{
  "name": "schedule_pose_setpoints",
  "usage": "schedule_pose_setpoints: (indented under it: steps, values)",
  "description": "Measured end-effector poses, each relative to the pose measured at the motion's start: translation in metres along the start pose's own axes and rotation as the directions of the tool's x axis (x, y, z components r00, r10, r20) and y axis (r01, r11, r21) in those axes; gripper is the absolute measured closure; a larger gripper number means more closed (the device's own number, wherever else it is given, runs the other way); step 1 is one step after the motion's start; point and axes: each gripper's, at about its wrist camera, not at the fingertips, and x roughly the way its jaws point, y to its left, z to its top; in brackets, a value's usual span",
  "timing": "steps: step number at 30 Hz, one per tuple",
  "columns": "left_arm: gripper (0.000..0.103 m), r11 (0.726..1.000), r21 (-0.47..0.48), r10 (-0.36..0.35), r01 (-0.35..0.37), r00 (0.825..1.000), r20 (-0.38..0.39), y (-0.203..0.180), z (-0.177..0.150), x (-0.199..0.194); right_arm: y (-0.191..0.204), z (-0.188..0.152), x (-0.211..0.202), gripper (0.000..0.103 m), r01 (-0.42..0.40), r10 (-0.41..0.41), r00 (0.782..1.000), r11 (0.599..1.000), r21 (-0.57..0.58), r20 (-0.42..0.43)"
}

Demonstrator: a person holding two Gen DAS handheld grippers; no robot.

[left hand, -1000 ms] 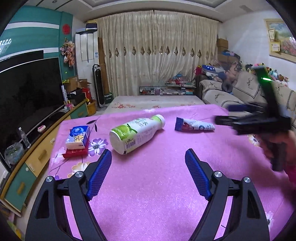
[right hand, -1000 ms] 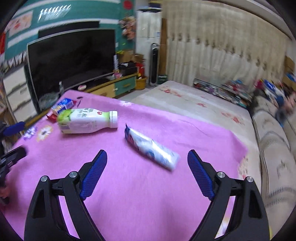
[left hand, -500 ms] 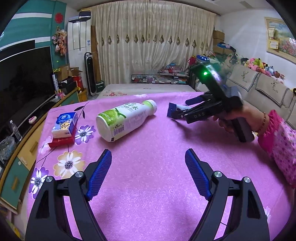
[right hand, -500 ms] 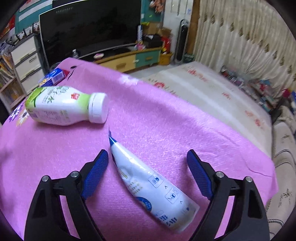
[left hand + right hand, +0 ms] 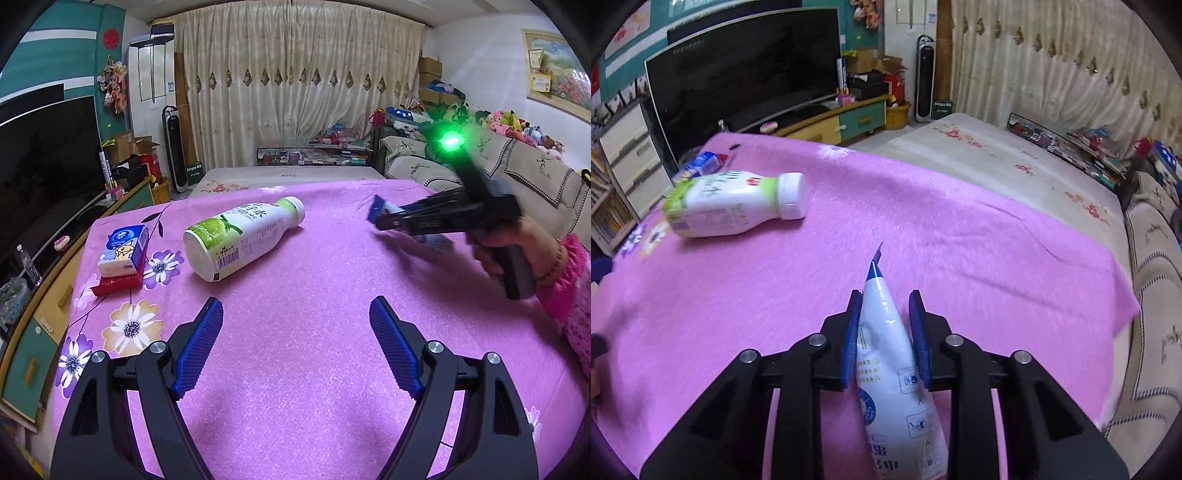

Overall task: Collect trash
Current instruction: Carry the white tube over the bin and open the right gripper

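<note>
Right claw [image 5: 884, 325] pinches the white-blue pouch [image 5: 894, 373], print unreadable; left claw [image 5: 295, 347] gapes wide.

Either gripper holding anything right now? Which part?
The right gripper is shut on the white and blue pouch, pads clamping its narrow upper half near the torn tip. The left gripper is open, holding nothing.

Living room: television [image 5: 738, 70], sofa [image 5: 517, 173]

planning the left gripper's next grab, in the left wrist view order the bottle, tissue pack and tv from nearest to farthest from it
From the left gripper:
1. Bottle, lying on its side just ahead, slightly left.
2. Tissue pack, further left on a red box near the table edge.
3. TV, off the table on the far left.
</note>
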Motion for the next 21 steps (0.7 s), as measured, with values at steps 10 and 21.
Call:
schedule_pose_setpoints:
  steps: [10,21]
  values:
    - [0.022,1.000,0.001,-0.003,0.003,1.000,-0.016,-0.001,-0.003,0.004,-0.043,-0.085,-0.114,0.078,0.117,-0.142,0.984,0.970,0.212,0.107]
    - [0.022,1.000,-0.014,0.005,-0.006,1.000,-0.013,0.003,-0.003,0.005,-0.130,-0.222,-0.170,0.076,0.357,-0.389,0.921,0.810,0.466,-0.030]
